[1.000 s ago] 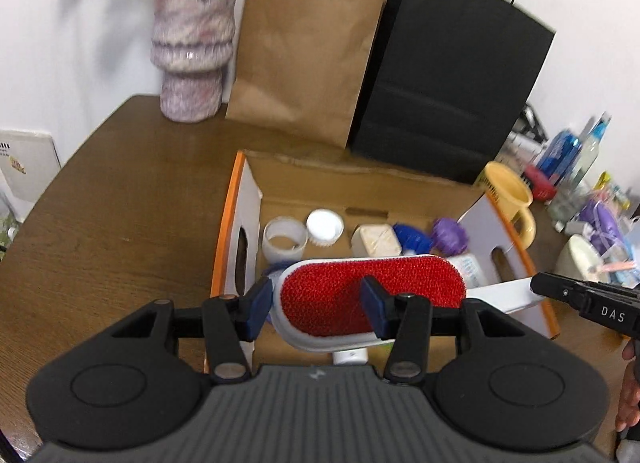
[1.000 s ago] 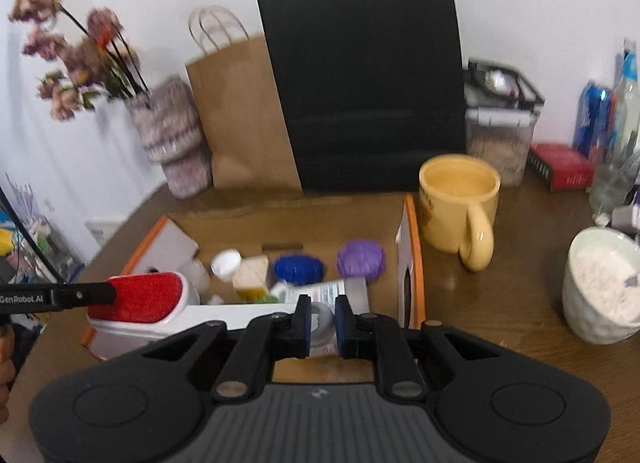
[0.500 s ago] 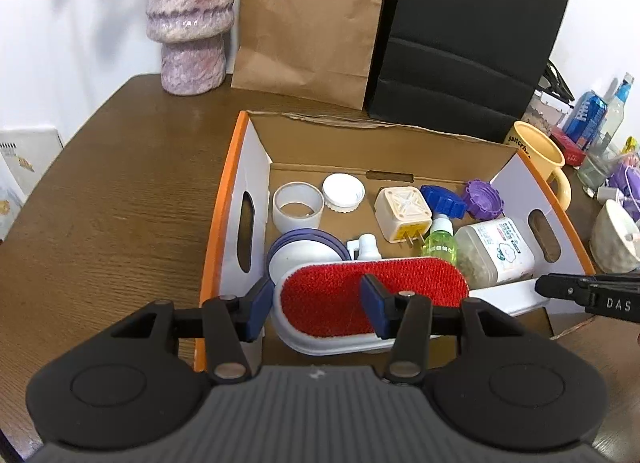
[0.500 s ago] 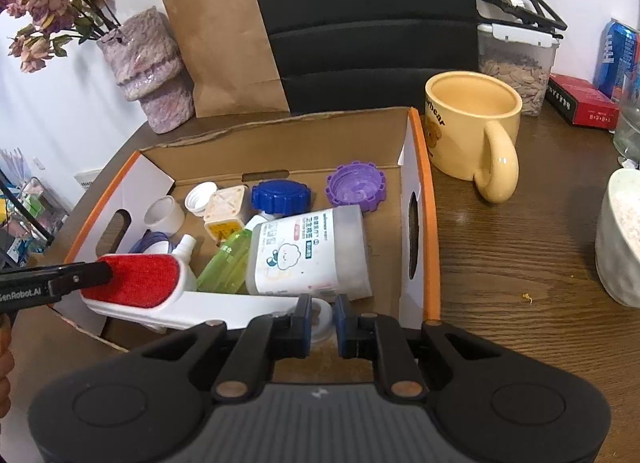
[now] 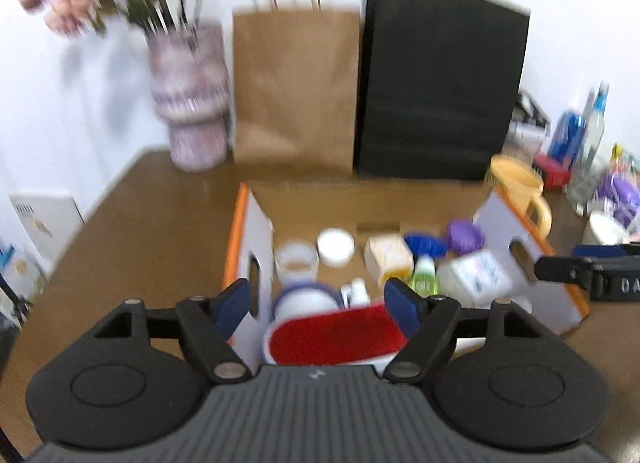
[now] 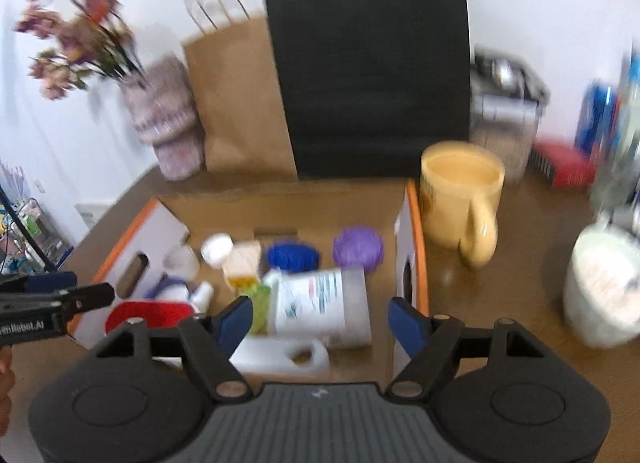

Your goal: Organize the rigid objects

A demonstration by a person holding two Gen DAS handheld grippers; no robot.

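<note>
From just behind the left gripper (image 5: 318,303) we look forward and down along its fingers, close over the near left end of the open cardboard box with orange rims (image 5: 256,231), toward the brown paper bag (image 5: 294,87) and black paper bag (image 5: 440,91) against the white wall. From behind the right gripper (image 6: 322,319) we face the same way over the box's (image 6: 412,231) near right end, with the yellow ceramic mug (image 6: 460,199) close by. Both views share the box's contents, the two bags and the mottled pink vase (image 5: 188,103), and each catches the other gripper at its edge.
</note>
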